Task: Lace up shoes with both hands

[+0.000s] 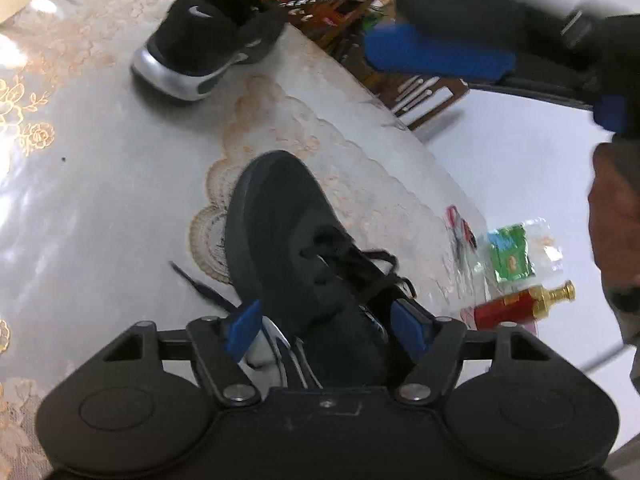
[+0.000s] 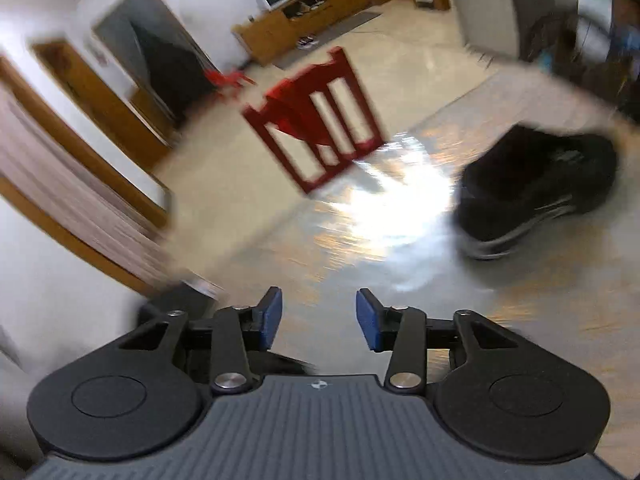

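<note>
A lace-patterned cloth under glossy clear plastic covers the table (image 1: pixel 100 184), gold flowers printed along its far left edge. Toward the back left a black trainer (image 1: pixel 208 40) with a silver-white sole sits on its own, well apart from everything else; from the right wrist camera the same trainer (image 2: pixel 536 188) is a dark smear at the right.

A loose end of black lace (image 1: pixel 200 284) trails over the cloth just left of the near shoe. That dark shoe (image 1: pixel 288 248) lies in the middle of the table, toe pointing away, its laces partly threaded through the eyelets. The left gripper (image 1: pixel 324 328) straddles its heel end with the jaws spread wide, one blue pad at each flank. Whether the pads actually press on the shoe I cannot tell.

Off the table's right edge, a crumpled green packet (image 1: pixel 512 256) and a red bottle with a gold top (image 1: pixel 520 304) lie on the pale floor, and a wooden chair (image 1: pixel 424 96) stands by the edge farther back.

At upper right the right gripper (image 1: pixel 440 56) hangs above the table, blurred, a hand (image 1: pixel 612 216) below it. Its own camera shows the right gripper (image 2: pixel 319 318) with jaws partway apart and holding nothing, and a red chair (image 2: pixel 320 120) past the table.
</note>
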`<state>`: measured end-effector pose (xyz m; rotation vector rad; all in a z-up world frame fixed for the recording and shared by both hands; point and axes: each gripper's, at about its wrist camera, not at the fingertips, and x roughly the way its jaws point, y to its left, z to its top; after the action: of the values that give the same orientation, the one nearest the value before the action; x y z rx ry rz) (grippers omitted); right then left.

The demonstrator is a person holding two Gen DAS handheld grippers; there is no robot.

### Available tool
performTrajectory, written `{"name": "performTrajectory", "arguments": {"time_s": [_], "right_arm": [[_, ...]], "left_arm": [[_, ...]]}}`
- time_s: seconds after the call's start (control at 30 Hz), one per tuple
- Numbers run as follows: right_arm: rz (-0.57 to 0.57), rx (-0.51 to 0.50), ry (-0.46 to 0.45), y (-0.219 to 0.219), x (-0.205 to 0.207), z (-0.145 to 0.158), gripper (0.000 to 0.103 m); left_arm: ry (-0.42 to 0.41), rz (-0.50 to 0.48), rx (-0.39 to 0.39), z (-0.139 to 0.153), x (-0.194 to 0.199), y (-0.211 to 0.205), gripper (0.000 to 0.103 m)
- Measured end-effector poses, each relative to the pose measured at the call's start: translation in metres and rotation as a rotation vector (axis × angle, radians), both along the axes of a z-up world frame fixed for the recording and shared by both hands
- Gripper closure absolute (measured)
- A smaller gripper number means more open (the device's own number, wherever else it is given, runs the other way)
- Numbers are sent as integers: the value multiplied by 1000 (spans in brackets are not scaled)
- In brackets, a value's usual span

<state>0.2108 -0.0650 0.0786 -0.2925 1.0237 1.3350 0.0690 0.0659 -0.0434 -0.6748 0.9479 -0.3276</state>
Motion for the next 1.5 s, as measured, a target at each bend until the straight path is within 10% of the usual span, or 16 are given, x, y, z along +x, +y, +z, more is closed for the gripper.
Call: {"name": "performTrajectory", "arguments": {"time_s": [0.13, 0.23, 0.4, 0.47, 0.53, 0.67, 1.03, 1.23, 1.5], "right_arm": [[85, -174, -237, -36, -19, -15, 47], [63, -273, -235, -57, -22, -32, 47], [48, -318, -248, -71, -55, -49, 47], [55, -327, -311, -72, -74, -51, 45], [41, -331, -382, -72, -93, -54, 34], [-87, -318, -418, -69, -115, -60, 32], [-649, -285, -293, -63, -161, -60, 9], [-863, -513, -503, -18, -162, -86, 11], [-1295, -208, -43, -55, -193, -67, 14]], "left_arm": [[-74, -238, 230, 10, -7, -18, 28], [-162, -499, 471, 12, 2, -39, 30], [-299, -717, 545, 14, 21, -58, 29], [-359, -702, 616, 16, 23, -58, 45], [-352, -702, 664, 13, 30, -59, 101], [-203, -808, 611, 1, 43, -67, 102], [-219, -911, 517, 49, 16, -33, 103], [-288, -1024, 560, 61, -1, -11, 98], [-320, -1080, 520, 15, 36, -40, 65]]}}
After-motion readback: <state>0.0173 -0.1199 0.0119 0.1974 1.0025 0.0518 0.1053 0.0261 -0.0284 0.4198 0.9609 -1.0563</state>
